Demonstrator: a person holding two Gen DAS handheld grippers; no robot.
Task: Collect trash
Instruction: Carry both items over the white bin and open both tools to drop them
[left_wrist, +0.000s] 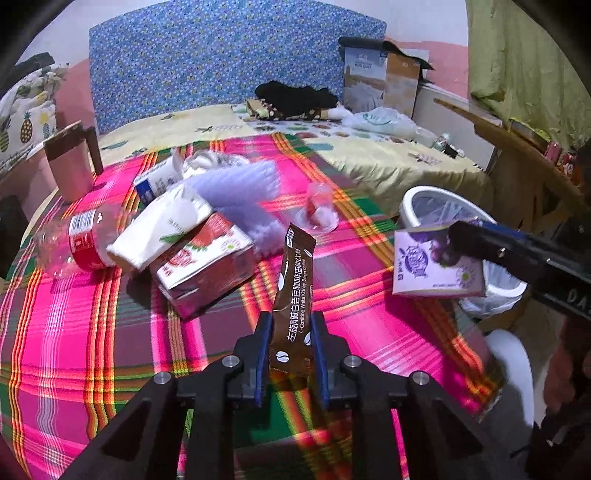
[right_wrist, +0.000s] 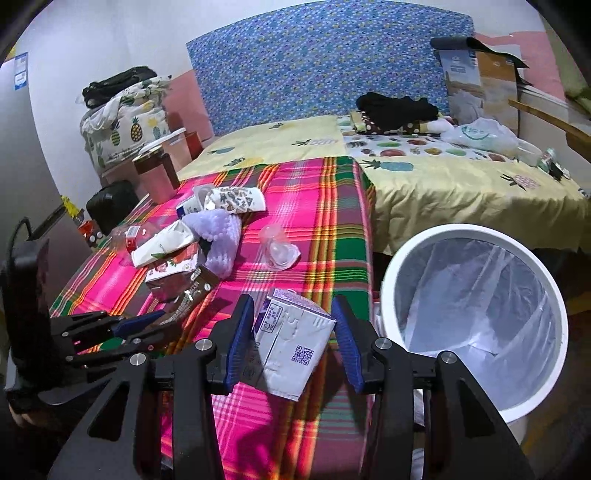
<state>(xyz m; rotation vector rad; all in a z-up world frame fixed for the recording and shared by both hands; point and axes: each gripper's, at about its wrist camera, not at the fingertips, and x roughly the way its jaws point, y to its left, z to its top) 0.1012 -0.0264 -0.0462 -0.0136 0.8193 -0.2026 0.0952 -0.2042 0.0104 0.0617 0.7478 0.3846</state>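
Note:
My left gripper is shut on a brown coffee sachet and holds it upright above the plaid tablecloth. My right gripper is shut on a purple and white drink carton, held near the table's right edge beside the white bin lined with a clear bag. The carton and right gripper also show in the left wrist view, in front of the bin. My left gripper shows at the lower left of the right wrist view.
A pile lies on the table: a red carton, a white carton, a plastic bottle, a purple brush-like thing, a clear cup. A pink container stands at the far left. A bed is behind.

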